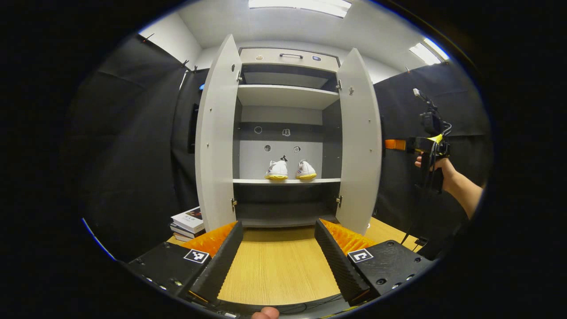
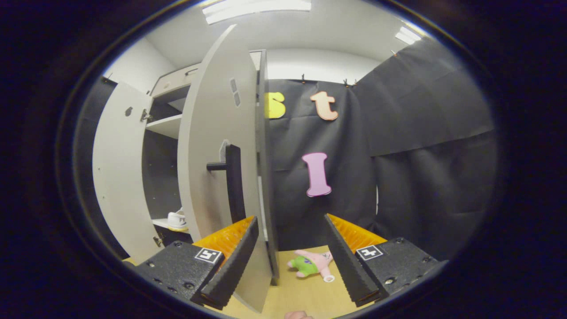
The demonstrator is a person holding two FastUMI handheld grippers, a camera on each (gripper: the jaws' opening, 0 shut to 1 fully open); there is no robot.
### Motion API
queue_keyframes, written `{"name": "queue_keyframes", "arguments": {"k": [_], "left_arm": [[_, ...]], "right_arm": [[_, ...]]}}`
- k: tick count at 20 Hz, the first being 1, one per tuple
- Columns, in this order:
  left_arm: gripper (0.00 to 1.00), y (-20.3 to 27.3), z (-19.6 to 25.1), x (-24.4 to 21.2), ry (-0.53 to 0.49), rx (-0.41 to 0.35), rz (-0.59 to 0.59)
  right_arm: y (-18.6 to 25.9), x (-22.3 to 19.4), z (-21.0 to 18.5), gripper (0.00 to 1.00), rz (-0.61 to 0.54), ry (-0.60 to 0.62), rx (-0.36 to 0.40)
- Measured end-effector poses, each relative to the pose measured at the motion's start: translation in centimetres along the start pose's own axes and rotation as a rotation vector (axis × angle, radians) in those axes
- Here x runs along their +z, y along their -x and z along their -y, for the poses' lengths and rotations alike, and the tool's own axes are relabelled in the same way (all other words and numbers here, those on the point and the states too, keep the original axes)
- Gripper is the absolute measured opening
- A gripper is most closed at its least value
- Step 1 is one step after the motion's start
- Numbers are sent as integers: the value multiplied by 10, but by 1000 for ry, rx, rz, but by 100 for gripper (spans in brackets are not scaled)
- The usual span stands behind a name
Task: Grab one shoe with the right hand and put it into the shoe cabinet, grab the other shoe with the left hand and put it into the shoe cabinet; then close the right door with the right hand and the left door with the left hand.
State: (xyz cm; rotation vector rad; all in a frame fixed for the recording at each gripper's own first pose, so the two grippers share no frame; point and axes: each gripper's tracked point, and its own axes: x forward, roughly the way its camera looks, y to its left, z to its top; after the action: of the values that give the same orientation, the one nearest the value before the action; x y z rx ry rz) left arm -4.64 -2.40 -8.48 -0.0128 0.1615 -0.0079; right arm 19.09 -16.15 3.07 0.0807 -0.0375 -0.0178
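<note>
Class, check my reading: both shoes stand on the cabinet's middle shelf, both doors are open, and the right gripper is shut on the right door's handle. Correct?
Not quite. In the right gripper view the right gripper is open, its fingers apart, short of the handle. The shoes and the open doors are as you said.

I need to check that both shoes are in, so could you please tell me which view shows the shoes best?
The left gripper view: it looks straight into the open shoe cabinet, where both shoes stand side by side on the middle shelf. The right gripper view shows just part of one shoe past the right door.
</note>
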Motion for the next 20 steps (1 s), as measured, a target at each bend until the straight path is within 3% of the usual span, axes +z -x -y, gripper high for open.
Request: {"name": "queue_keyframes", "arguments": {"k": [4,5,6,12,14,15,20], "left_arm": [[98,3,-1,2,-25,6,12],[98,5,-6,1,-28,16,13],[98,7,-10,0,-28,25,10],[98,24,-56,-4,-16,129,-1],[98,27,-75,-3,-5,164,1],[98,27,-84,-3,2,179,2],[98,24,-153,24,-5,294,47]], "right_arm": [[-11,-2,-71,95,28,52,52],[-16,-3,-85,88,25,46,64],[-23,-5,-98,96,23,32,79],[-49,-2,-131,100,21,-29,83],[-37,2,-136,96,32,-36,94],[-27,2,-136,100,33,-26,101],[74,-20,-122,100,30,28,131]]}}
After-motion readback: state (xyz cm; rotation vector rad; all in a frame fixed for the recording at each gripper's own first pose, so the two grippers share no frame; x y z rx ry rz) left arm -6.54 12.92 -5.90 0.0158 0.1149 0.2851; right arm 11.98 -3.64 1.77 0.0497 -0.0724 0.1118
